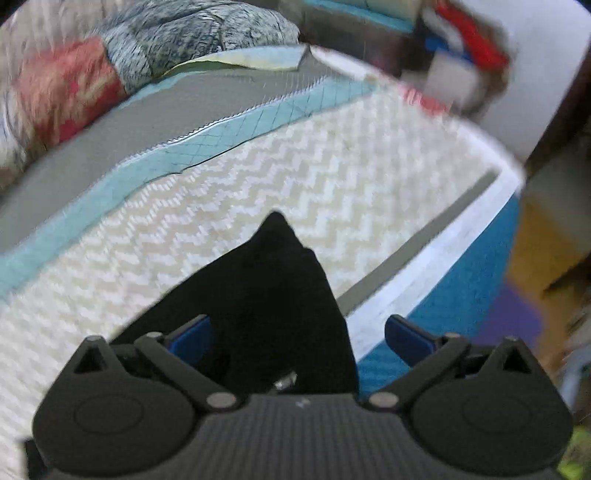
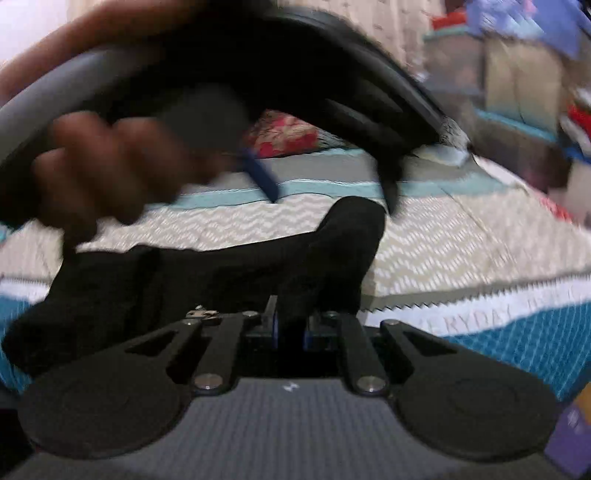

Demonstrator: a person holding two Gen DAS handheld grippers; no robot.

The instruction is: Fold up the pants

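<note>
Bed: the bed (image 1: 303, 173) is the biggest thing in my view and fills most of both pictures. Its cover has a cream zigzag part in the middle, then a light blue band and a grey band behind it, and a white and dark teal band at the near edge.
Room: behind the bed I see one quilt (image 1: 192, 33) with a blue-grey pattern and one red patterned cushion (image 1: 70, 85). At the far right there are piled things in red, white and blue, too blurred to name.
Pants: one pair of black pants (image 2: 155, 280) lies on the near part of the bed, over the zigzag and the teal edge. One part rises up as a hump toward my right fingers. A small metal piece (image 2: 201, 314) shows on the cloth near my right gripper.
Left hand: my left hand (image 2: 110, 166) is raised above the bed and closed around the grip of its tool, blurred.
Left gripper: my left gripper (image 1: 299, 334) is over the near bed edge. Its two blue fingers (image 1: 408, 339) stand wide apart, released, with the black cloth in front of them.
Right gripper: my right gripper (image 2: 290, 328) is low at the bed edge. Its two fingers (image 2: 274, 328) are clenched on a fold of the pants.
</note>
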